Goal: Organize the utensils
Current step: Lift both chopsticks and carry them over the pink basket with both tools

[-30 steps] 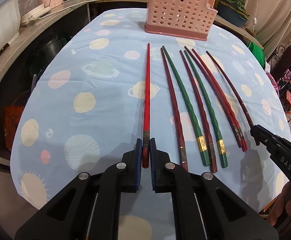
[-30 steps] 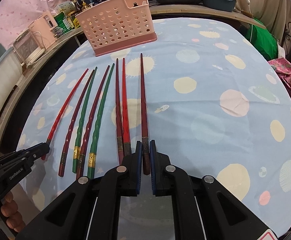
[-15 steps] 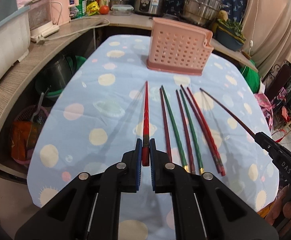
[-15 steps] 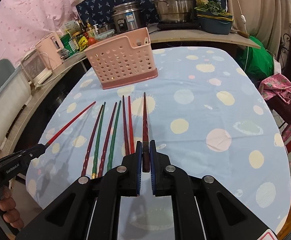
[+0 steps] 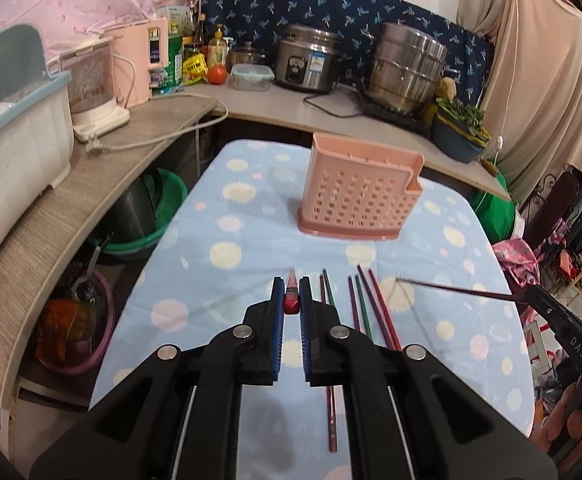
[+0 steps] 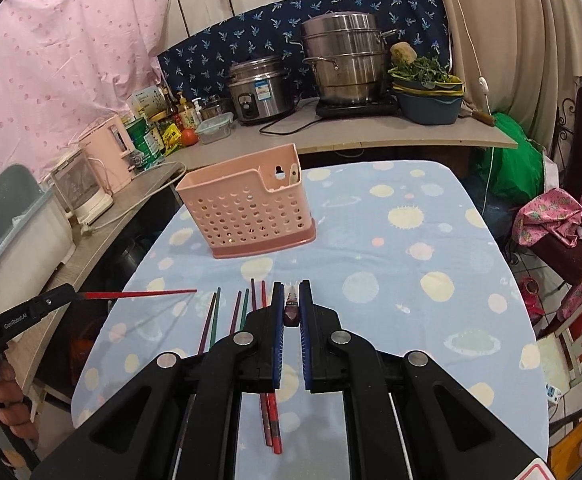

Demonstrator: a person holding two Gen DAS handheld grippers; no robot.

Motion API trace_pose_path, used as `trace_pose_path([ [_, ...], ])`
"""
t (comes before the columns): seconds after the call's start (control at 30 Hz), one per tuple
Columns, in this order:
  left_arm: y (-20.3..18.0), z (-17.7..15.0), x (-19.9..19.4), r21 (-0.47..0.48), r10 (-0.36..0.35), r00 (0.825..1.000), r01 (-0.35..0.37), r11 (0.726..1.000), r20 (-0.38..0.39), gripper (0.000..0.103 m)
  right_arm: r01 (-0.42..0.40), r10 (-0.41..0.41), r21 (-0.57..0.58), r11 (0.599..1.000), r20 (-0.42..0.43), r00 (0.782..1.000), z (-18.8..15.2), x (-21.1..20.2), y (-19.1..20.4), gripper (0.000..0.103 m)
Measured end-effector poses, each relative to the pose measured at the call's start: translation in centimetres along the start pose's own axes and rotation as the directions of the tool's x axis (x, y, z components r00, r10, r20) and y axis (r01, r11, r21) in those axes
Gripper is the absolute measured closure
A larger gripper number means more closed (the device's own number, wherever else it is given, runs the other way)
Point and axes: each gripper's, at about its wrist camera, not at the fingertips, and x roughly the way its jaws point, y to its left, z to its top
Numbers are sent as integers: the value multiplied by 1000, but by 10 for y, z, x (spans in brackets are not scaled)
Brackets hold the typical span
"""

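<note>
— Kitchen clutter lines the top of both frames, and below it the table [image 5: 251, 216] wears a blue spotted cloth. Where's the holder?

— Pink perforated utensil basket [image 5: 359, 196] stands upright at centre frame, past the chopsticks.

— And the grippers?

— Left gripper [image 5: 289, 300] is closed on a red chopstick [image 6: 139, 294], raised above the cloth. Right gripper [image 6: 289, 302] is clamped on a dark maroon chopstick [image 5: 455, 289], also raised.

— The rest?

— Remaining chopsticks [image 5: 365, 308] lie side by side on the cloth at lower centre.
</note>
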Motion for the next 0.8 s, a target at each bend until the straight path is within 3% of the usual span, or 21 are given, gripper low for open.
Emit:
trace_pose_path([
  [0.53, -14, 103, -8, 5, -35, 987, 35, 999, 157, 96, -73, 67, 52, 996, 112, 991, 79, 7, -10, 96],
  [0.8, -34, 166, -22, 10, -63, 958, 63, 998, 279, 96, -144, 123, 86, 986, 215, 969, 136, 10, -9, 96],
])
